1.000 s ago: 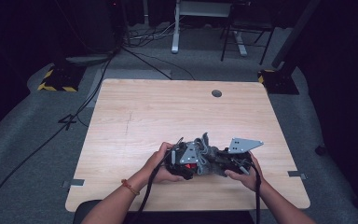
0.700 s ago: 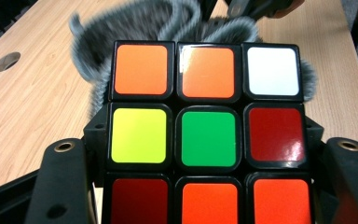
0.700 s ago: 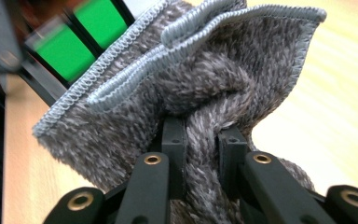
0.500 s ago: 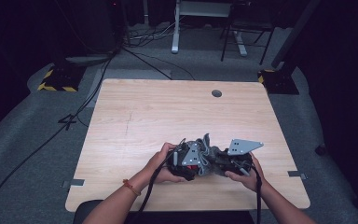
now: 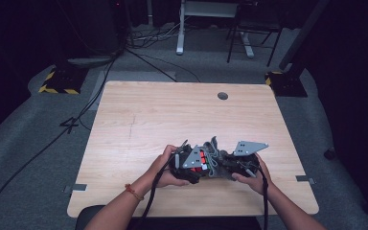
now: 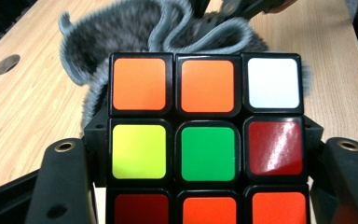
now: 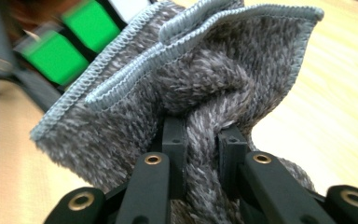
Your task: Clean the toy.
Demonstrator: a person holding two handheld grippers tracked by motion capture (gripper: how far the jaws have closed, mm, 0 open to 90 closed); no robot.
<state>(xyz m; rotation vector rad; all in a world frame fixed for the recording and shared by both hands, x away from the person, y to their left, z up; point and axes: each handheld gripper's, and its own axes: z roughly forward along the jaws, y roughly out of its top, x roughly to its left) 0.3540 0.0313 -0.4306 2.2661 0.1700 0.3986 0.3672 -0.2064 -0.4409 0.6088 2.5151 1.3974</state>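
Clamped in my left gripper (image 6: 200, 186) is a colour cube (image 6: 205, 140), its jaws pressed against both sides. Beyond the cube, my right gripper (image 7: 203, 144) pinches a bunched fold of grey cloth (image 7: 205, 79), which is right up against the cube and blocks my sight past it. Both sit low over the near middle of the wooden table (image 5: 172, 115), by its front edge.

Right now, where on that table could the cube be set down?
The wooden table is bare across its far half up to the round hole, and down its left side. The near middle is crowded: left gripper clamping the Rubik's cube, right gripper pinching the grey cloth.
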